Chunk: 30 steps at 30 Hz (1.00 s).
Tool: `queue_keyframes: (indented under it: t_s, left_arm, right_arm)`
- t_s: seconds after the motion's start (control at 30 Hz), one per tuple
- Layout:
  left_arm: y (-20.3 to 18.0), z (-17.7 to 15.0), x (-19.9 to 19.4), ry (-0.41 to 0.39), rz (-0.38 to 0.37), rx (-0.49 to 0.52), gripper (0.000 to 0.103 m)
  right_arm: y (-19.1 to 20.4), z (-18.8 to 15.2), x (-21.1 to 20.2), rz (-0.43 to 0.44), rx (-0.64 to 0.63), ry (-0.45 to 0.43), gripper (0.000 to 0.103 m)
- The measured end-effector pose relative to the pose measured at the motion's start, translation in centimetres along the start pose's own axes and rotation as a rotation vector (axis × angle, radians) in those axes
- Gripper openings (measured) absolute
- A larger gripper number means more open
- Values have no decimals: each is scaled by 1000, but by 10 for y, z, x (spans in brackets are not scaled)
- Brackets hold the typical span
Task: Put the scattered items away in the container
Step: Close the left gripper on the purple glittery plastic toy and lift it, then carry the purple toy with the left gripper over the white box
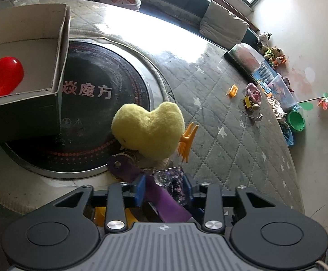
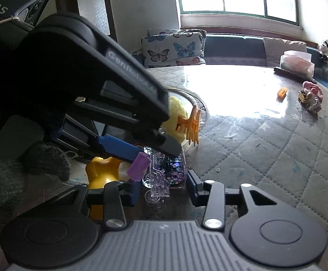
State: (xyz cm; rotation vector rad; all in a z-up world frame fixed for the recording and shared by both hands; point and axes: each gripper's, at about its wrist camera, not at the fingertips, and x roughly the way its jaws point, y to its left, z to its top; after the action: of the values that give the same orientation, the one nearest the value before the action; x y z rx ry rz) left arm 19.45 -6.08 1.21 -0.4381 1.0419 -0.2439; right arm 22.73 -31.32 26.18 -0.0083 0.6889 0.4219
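The left gripper (image 1: 164, 189) has its blue fingers (image 1: 140, 188) clenched on a purple strap (image 1: 164, 201), with a clear glitter keychain (image 1: 175, 185) between them. The right gripper (image 2: 164, 188) is released, its fingers either side of the same keychain on the desk (image 1: 231, 140). A yellow plush heart (image 1: 149, 128) and orange hair claw (image 1: 187, 141) lie just ahead. The cardboard box (image 1: 61, 45) holds a red egg (image 1: 4, 76).
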Motion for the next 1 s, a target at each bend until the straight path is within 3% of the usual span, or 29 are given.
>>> queue_keyframes:
  t_s: [0.37,0.63,1.0]
  left_arm:
    - [-5,-6,-26,-44,-41,7,31]
    - [-2,-2,-62,-118,-70,-3,30]
    - [43,25,-115,-240,-37,-66,30]
  right_arm:
    - [12,5,-26,-31,-24,-44,41]
    - [32,25,-44,-30,-75,-98,41]
    - [92,67,-38,58,-182,-154,41]
